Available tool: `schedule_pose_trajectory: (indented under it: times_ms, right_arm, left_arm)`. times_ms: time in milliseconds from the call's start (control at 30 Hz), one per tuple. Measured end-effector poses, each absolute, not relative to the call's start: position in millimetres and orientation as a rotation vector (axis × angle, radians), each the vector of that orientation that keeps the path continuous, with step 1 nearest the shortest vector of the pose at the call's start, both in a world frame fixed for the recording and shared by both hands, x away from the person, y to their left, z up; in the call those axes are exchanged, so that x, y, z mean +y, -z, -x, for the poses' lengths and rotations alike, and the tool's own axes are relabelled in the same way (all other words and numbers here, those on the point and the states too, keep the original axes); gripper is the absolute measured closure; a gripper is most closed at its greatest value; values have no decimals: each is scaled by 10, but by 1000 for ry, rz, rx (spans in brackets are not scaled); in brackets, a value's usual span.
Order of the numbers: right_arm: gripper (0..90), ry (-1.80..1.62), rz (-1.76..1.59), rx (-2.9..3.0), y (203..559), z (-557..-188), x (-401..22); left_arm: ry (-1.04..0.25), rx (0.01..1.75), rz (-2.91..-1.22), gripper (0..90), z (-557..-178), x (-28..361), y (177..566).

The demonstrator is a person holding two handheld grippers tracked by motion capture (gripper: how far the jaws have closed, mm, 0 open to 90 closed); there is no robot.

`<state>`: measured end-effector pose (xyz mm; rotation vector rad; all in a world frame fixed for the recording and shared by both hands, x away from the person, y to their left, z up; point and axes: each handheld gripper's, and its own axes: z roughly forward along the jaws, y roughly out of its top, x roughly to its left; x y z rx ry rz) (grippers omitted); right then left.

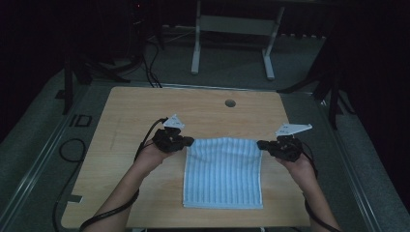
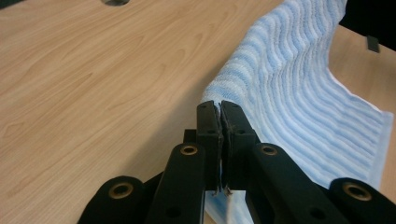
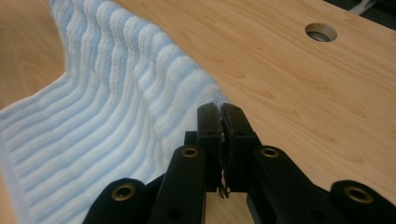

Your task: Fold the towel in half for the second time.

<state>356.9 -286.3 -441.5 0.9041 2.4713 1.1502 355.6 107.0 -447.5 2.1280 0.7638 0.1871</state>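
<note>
Both jaws clamped on striped towel [image 1: 223, 174] far corners: left gripper [image 1: 189, 141], right gripper [image 1: 261, 144]; rest lies near-side on bench [image 1: 145, 111].

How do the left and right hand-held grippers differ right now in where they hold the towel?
The left hand-held gripper pinches the blue striped towel at its far left corner; the right hand-held gripper pinches the far right corner. The left points right, the right points left. Both are shut on the raised far edge above the wooden table.

No legible text or markings anywhere.
</note>
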Motion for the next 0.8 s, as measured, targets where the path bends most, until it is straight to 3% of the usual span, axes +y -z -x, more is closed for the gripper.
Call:
schedule_pose_trajectory:
  times_ms: [400, 800]
  right_arm:
    - [868, -1222, -833, 2466, 4395, -2884, -2975]
    - [867, -1237, -847, 2552, 4742, -2291, -2973]
  left_arm:
    - [-155, 667, -2119, 867, -2955, 1157, 4508]
    - [-88, 655, -2164, 866, -2547, 1185, 4818]
